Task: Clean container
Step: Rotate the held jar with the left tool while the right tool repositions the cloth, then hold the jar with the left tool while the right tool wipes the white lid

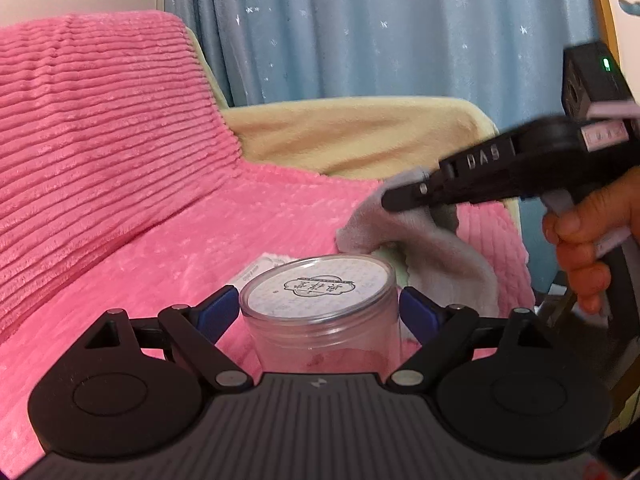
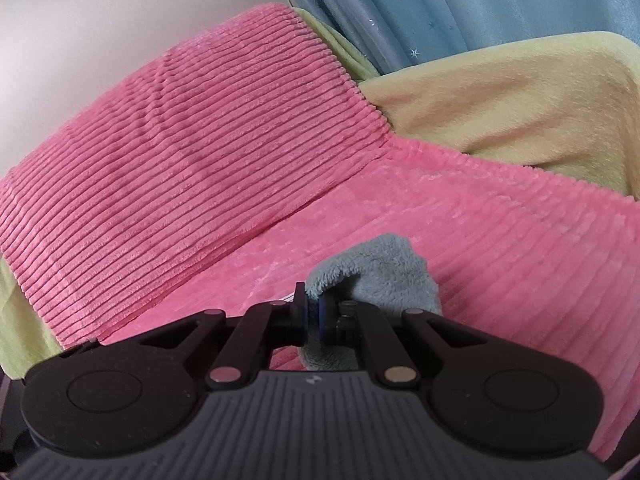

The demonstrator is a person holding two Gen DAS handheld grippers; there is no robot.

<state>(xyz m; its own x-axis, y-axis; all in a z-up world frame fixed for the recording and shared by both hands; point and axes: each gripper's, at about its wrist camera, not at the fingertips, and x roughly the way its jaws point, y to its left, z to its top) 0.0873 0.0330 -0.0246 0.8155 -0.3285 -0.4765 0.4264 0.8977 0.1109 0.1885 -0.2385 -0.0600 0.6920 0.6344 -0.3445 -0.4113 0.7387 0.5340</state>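
Left wrist view, from left to right: a pink ribbed plush blanket [image 1: 120,152] covers the back and seat of a sofa, with a pale yellow fleece cover [image 1: 360,132] showing behind it and a blue star-printed curtain [image 1: 360,20] hanging beyond. At centre, the left hand-held gripper [image 1: 319,312] clamps a clear plastic cylindrical container with a white printed lid [image 1: 320,292] between its blue pads [image 1: 220,310], one pad pressed to each side of the container just under the lid. The container sits upright above the pink blanket, its lid facing the camera. Just behind and to the right of the lid hangs a grey fleece cloth [image 1: 404,232], pinched in the tip of the right hand-held gripper [image 1: 394,200], whose black body reaches in from the right edge. A person's hand [image 1: 592,240] grips its handle at far right.

Right wrist view, again left to right: the same pink blanket [image 2: 200,140] fills most of the frame, with the yellow cover [image 2: 520,104] and the blue curtain [image 2: 440,8] at upper right. The right hand-held gripper [image 2: 316,314] is clenched on the grey cloth [image 2: 380,268], its pads drawn nearly together around a fold; the rest of the cloth bunches up beyond the fingertips and a strip hangs below them. The container does not appear in this view.
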